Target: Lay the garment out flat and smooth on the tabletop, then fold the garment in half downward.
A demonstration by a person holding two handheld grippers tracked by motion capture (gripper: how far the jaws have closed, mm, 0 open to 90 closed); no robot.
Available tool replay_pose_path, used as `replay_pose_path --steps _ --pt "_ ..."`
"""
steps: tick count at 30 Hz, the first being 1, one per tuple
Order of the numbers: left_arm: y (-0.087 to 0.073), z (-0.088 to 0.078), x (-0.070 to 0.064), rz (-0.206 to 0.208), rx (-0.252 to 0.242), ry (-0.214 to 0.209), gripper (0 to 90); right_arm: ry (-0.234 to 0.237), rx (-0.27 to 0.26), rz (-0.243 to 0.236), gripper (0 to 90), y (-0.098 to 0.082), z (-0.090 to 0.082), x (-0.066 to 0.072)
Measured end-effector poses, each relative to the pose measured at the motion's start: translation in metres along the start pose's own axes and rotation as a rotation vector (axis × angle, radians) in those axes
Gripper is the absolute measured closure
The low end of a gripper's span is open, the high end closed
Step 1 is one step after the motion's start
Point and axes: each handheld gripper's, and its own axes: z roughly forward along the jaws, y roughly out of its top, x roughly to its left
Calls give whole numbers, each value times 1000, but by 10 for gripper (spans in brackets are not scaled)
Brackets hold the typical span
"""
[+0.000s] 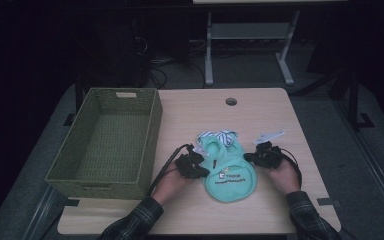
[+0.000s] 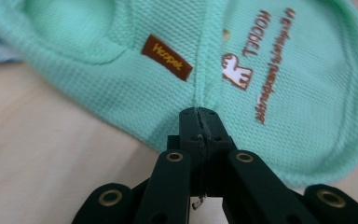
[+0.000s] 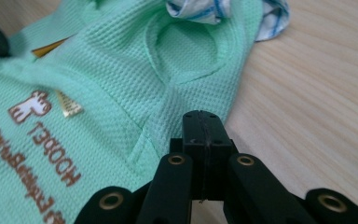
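basket [image 1: 107,137] left on table [image 1: 280,115] | bib [image 1: 227,170] right of basket

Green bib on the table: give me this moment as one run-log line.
green bib: flat on table | left claw: shut, pinching bib's edge | right claw: shut at opposite edge | basket: empty, left of bib

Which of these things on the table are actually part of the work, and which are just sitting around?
Part of the work:
- mint-green knitted bib with brown lettering
- left gripper, fingers shut on the bib's edge
- right gripper, fingers shut at the bib's other edge

Just lying about:
- olive-green woven basket, possibly where the bib goes
- light wooden table
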Motion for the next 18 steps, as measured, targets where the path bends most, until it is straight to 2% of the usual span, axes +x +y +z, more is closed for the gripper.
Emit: replay_pose_path --steps 1,2,5,6,7,12,13,16,18 --pt "0 0 0 0 0 0 890 0 0 0 898 0 0 0" --pt "1 1 -6 25 11 -7 890 -1 0 0 897 -1 -1 1" --pt "2 2 -10 50 21 3 889 -1 2 -3 897 -2 -1 2" --pt "3 2 -10 44 20 4 886 -1 1 -2 897 -2 -1 2" --pt "3 2 -10 21 6 1 882 -1 1 -3 897 -2 -1 2" --pt "4 -5 -2 15 -1 19 834 5 -16 -6 869 -1 -4 3" --pt "5 -6 -1 1 -20 24 820 5 -21 -7 857 -1 -5 3" --pt "10 -13 8 -4 -32 29 762 9 -32 -8 836 -2 -8 4" --pt "13 -16 14 -13 -54 23 694 15 -43 -1 822 -3 -10 5"
